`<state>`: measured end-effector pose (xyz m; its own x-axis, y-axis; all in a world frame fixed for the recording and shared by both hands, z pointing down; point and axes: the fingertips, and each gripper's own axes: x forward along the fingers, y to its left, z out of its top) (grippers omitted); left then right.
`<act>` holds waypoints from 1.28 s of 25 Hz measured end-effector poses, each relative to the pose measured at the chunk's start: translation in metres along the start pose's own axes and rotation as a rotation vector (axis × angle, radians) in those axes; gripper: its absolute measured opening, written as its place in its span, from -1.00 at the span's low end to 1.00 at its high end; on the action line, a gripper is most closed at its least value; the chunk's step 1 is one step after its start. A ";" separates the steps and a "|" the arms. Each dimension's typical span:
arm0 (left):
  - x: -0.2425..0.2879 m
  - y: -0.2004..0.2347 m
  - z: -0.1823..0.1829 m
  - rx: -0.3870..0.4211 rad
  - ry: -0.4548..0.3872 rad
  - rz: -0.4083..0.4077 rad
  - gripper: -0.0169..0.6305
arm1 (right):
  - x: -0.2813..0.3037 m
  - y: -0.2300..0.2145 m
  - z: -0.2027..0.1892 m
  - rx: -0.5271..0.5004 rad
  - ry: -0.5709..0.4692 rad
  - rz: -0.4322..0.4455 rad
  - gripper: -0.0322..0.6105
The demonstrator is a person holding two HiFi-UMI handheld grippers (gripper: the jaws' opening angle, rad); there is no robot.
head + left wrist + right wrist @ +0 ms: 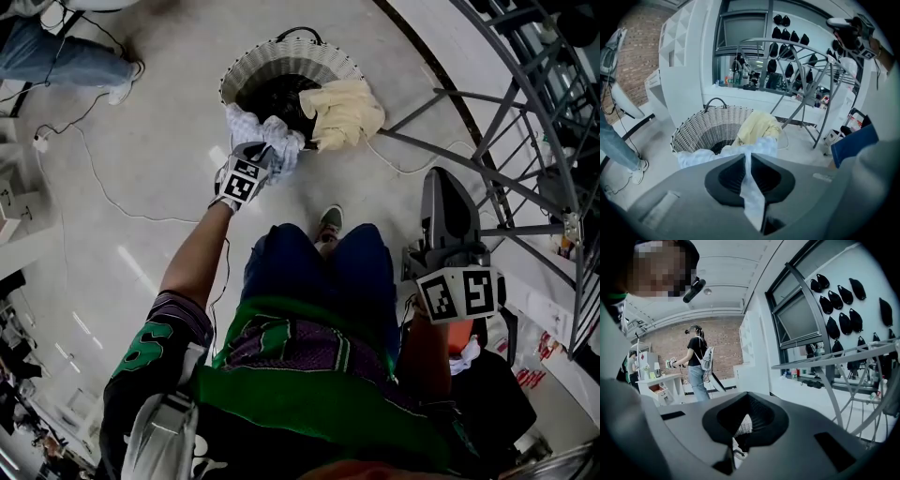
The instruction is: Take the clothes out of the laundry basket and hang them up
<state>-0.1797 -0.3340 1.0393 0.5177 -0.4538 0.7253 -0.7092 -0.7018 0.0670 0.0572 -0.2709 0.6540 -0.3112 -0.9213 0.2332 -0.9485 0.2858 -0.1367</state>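
Grasping is the step in hand: the left tool (747,159) is clamped on a pale checked white cloth (281,139) draped over the near rim of the round white wicker laundry basket (281,49), beside a cream garment (349,112). The right tool (749,403), jaws together, hangs well apart from the basket. Next, I judge, the cloth needs lifting clear and carrying right to the grey metal drying rack (525,122).

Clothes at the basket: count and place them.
2: white cloth on the basket's near rim, in the left gripper; yellow cloth over the right rim. More may hide inside.
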 end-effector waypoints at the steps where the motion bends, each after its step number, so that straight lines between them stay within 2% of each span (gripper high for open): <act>1: -0.010 -0.004 0.006 0.013 -0.003 -0.006 -0.81 | -0.003 0.003 0.009 -0.001 0.000 0.004 -0.90; 7: -0.086 -0.013 0.053 0.030 -0.060 0.012 -0.81 | -0.023 0.023 0.066 0.001 -0.021 0.031 -0.90; 13: -0.180 -0.019 0.116 0.047 -0.149 0.043 -0.81 | -0.046 0.057 0.120 0.024 -0.041 0.070 -0.90; 17: -0.246 -0.032 0.143 0.063 -0.176 0.047 -0.81 | -0.060 0.082 0.155 0.035 -0.044 0.109 -0.90; 22: -0.319 -0.051 0.180 0.073 -0.248 0.059 -0.81 | -0.081 0.103 0.204 0.027 -0.093 0.137 -0.90; 27: -0.387 -0.059 0.217 0.054 -0.351 0.108 -0.81 | -0.088 0.134 0.227 0.019 -0.103 0.197 -0.90; 32: -0.458 -0.058 0.248 0.138 -0.454 0.179 -0.81 | -0.091 0.182 0.245 -0.047 -0.120 0.250 -0.90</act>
<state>-0.2567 -0.2220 0.5330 0.5712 -0.7451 0.3444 -0.7519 -0.6432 -0.1445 -0.0727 -0.1998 0.3724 -0.5292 -0.8445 0.0818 -0.8458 0.5174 -0.1302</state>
